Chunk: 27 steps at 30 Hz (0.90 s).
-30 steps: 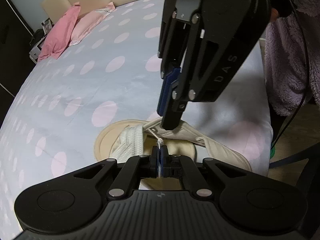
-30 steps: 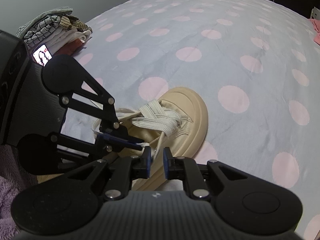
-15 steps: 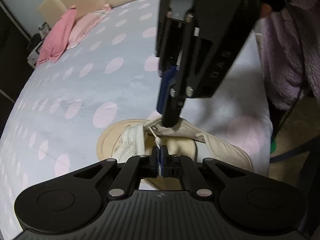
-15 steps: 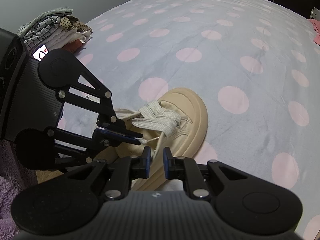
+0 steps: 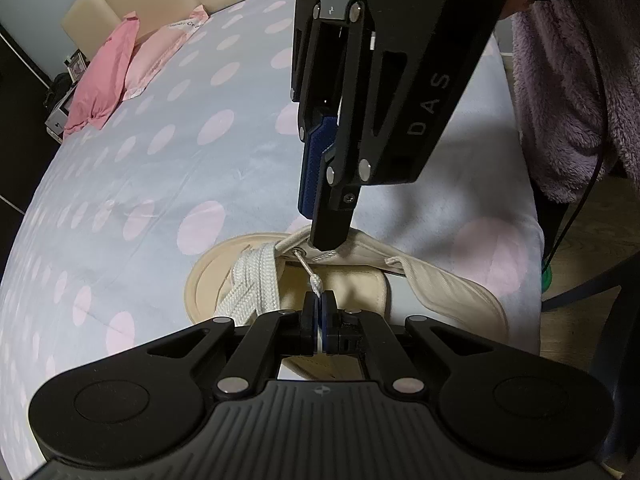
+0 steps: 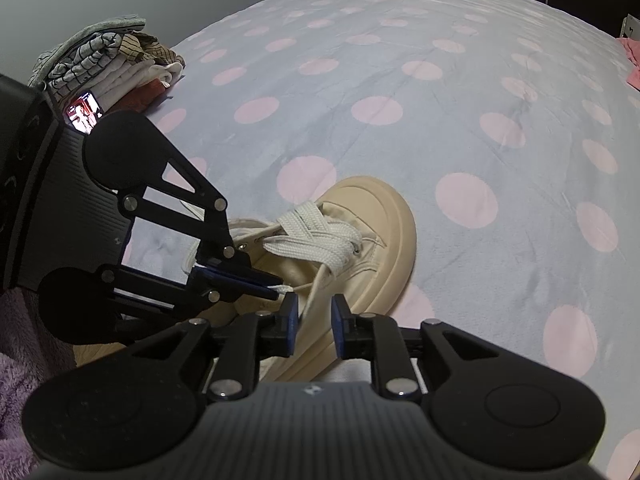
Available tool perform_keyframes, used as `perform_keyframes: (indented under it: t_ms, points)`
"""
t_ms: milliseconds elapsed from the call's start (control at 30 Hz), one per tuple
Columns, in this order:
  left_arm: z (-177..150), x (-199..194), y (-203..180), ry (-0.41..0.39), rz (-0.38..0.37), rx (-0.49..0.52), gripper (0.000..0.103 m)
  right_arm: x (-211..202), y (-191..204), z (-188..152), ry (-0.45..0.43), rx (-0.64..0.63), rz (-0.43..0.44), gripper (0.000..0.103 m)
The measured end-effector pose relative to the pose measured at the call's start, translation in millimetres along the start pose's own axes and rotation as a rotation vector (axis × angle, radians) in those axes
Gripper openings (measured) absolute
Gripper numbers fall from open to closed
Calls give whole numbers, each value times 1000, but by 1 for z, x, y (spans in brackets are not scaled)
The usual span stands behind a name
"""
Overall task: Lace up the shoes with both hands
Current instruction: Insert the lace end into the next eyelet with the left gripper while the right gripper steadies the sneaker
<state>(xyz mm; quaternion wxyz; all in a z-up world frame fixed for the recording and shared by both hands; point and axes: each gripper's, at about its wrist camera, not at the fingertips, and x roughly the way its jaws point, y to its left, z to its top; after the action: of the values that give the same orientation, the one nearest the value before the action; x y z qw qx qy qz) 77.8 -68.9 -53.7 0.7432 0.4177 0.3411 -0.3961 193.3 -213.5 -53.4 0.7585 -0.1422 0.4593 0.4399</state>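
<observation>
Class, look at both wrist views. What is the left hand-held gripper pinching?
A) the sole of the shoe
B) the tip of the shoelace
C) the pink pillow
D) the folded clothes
B: the left hand-held gripper is shut on the thin tip of the shoelace coming out of an eyelet on the shoe.

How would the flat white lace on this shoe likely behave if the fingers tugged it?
Probably floppy: the lace lies limp in flat, soft crossings over the shoe. Its woven surface likely grips rather than slips. The thin tip, pinched by the left gripper, looks stiffer.
</observation>
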Motion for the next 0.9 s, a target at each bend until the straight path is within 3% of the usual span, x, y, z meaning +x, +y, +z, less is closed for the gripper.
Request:
perform_keyframes:
  t_ms: [433, 733, 900]
  points:
    - [2, -5, 12, -27, 47, -55, 0, -13, -2, 4, -33, -9, 5, 21]
    - [8, -3, 13, -27, 53, -58, 0, -6, 22, -6, -27, -319, -128, 19]
    - [9, -3, 13, -29, 52, -61, 0, 11, 43, -19, -10, -578, -223, 18]
